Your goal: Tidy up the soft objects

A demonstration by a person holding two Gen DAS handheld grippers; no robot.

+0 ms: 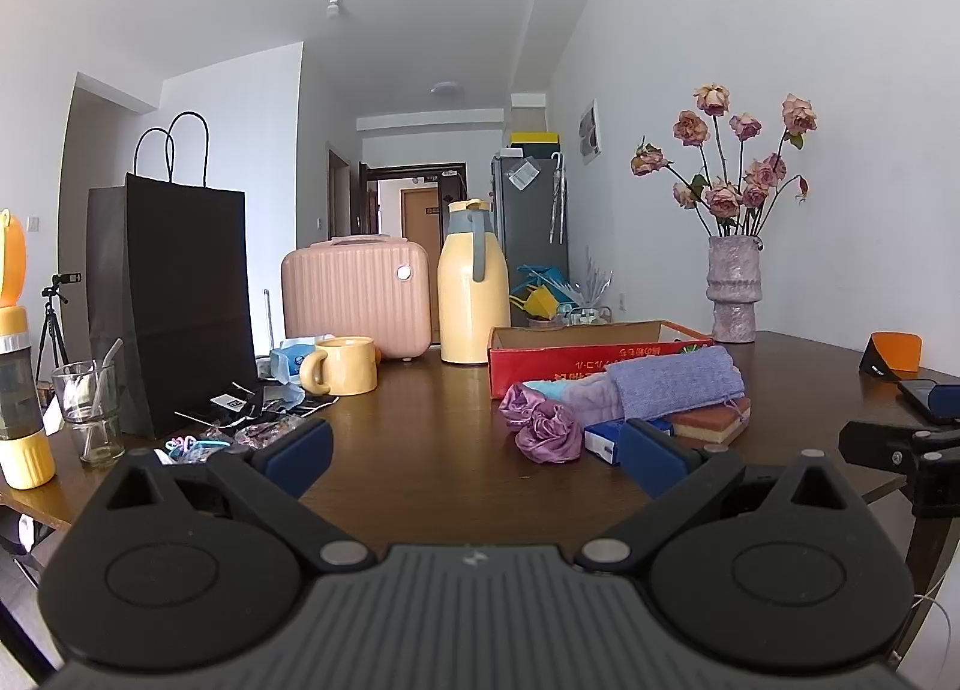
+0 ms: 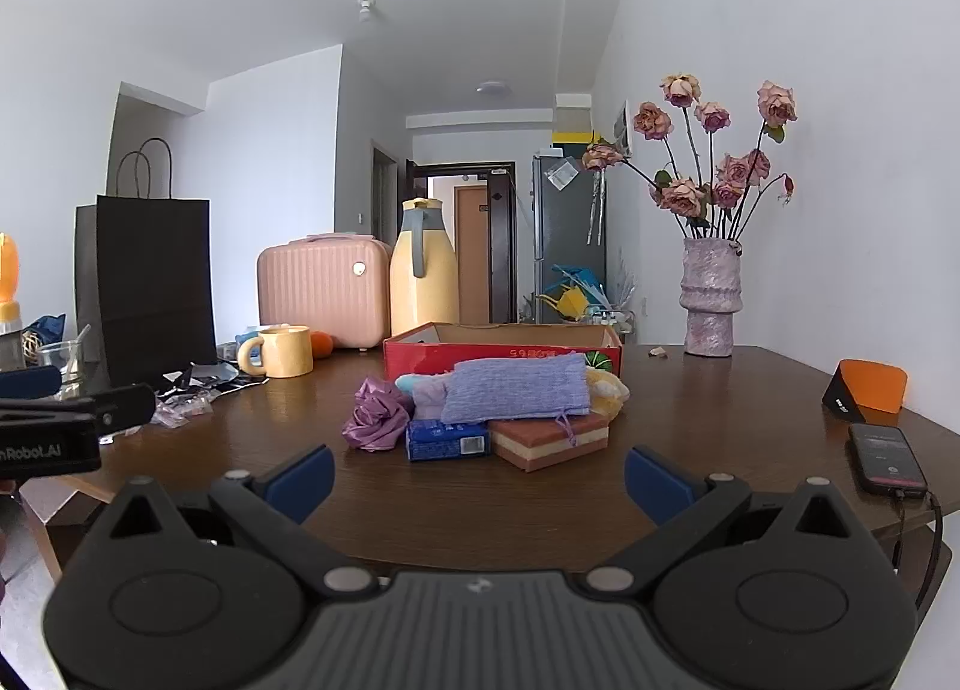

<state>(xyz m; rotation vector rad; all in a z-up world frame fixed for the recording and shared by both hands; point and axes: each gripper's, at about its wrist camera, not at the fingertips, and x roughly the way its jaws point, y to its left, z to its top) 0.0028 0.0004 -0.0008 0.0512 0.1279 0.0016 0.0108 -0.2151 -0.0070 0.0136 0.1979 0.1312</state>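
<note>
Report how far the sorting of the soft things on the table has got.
Done: nothing visibly; what shows of the red cardboard box looks empty. In hand: nothing; the left claw and right claw are both open and empty. Left: the purple satin scrunchie, lavender knitted cloth, layered sponge and blue packet sit piled in front of the box.
</note>
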